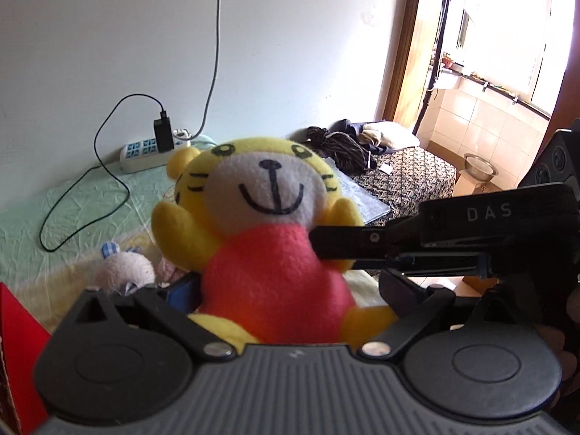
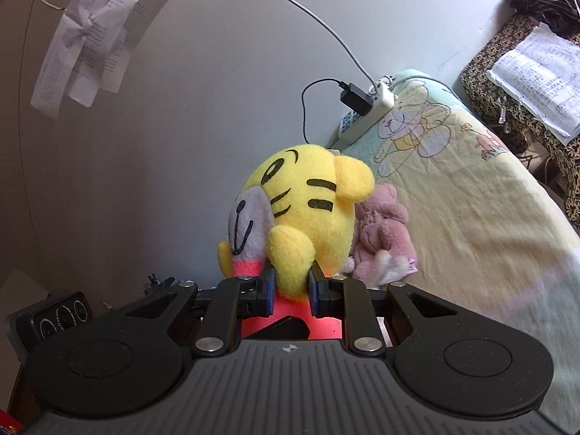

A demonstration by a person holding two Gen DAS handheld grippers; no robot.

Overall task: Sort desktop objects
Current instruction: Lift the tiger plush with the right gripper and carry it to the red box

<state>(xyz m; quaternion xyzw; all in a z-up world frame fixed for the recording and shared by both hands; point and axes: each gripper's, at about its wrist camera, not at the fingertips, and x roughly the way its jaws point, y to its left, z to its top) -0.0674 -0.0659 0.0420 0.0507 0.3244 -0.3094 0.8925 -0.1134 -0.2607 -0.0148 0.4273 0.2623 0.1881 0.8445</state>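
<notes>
Pastel bedsheet [image 2: 471,217] behind; right gripper [image 2: 290,282] pinches the tiger plush [image 2: 308,210] mid-air; left gripper [image 1: 275,290] spread wide around it; pink plush [image 2: 380,232] unsorted, sorting barely begun.

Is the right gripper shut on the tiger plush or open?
Shut on it: the right gripper fingers pinch the tiger plush at its arm.

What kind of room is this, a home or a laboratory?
Most likely a home bedroom. A bed-like surface under a pastel cartoon sheet carries plush toys, such as the yellow tiger held by the right gripper. Clothes lie heaped nearby, and a power strip rests against the wall.
</notes>
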